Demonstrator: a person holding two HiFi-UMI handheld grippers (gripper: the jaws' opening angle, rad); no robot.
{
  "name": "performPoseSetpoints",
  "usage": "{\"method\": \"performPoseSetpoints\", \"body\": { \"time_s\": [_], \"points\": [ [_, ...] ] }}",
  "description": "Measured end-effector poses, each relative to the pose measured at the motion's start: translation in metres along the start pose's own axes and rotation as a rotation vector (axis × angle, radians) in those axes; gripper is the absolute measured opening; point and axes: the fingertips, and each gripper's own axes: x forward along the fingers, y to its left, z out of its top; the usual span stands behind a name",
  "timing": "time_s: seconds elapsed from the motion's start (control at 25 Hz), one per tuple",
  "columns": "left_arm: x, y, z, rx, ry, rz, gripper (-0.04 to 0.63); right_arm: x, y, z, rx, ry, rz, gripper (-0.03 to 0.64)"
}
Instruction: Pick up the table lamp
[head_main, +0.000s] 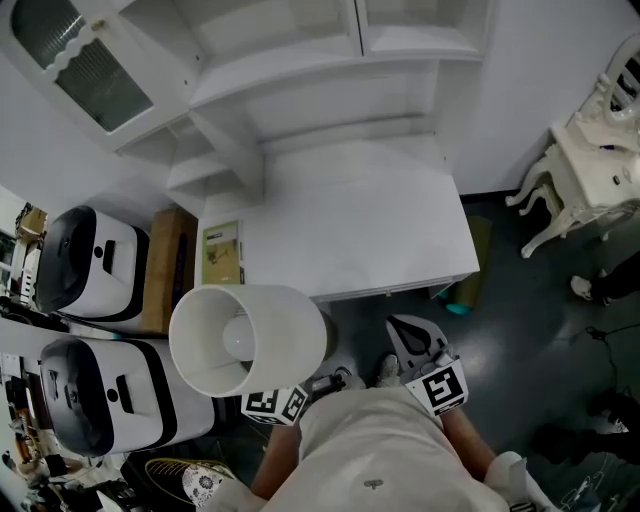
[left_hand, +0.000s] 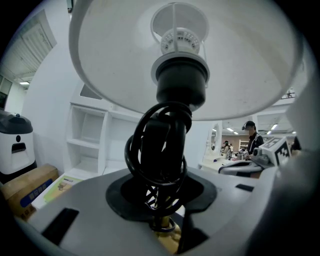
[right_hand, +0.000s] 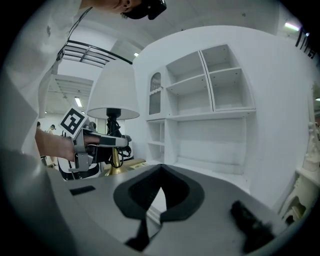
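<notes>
Left gripper (left_hand: 160, 200): closed partway on the table lamp (head_main: 248, 340), pads on the slim stem where the black cord (left_hand: 159, 150) is wound round it.
Right gripper (right_hand: 160, 172): jaws together, nothing in them. It hangs just off the front edge of the white desk (head_main: 370, 230).
Lamp: upright in the grip, clear of the desk, off its front left corner — lifted, as I read it.
Doing it well: the shade (left_hand: 240, 60) makes it top-heavy, so I'd hold the stem vertical and move slowly. I can't tell whether the pads bite metal or cord — cord could let it twist.
Surface: the desk top is bare but for 1 green-printed booklet (head_main: 222, 250) at its left edge. Shelves (head_main: 300, 80) rise behind it.
Room: 2 white-and-black appliances (head_main: 90, 262) and a cardboard box (head_main: 168, 265) stand left of the desk. White carved-leg furniture (head_main: 590, 170) is to its right, with dark floor (head_main: 540, 330) in front.
</notes>
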Motion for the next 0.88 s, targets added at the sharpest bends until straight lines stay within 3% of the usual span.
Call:
{"method": "performPoseSetpoints", "body": {
  "time_s": [0.88],
  "points": [
    [-0.020, -0.004, -0.018, 0.016, 0.038, -0.103, 0.143, 0.001, 0.035, 0.000, -0.013, 0.021, -0.042, 0.011]
  ]
}}
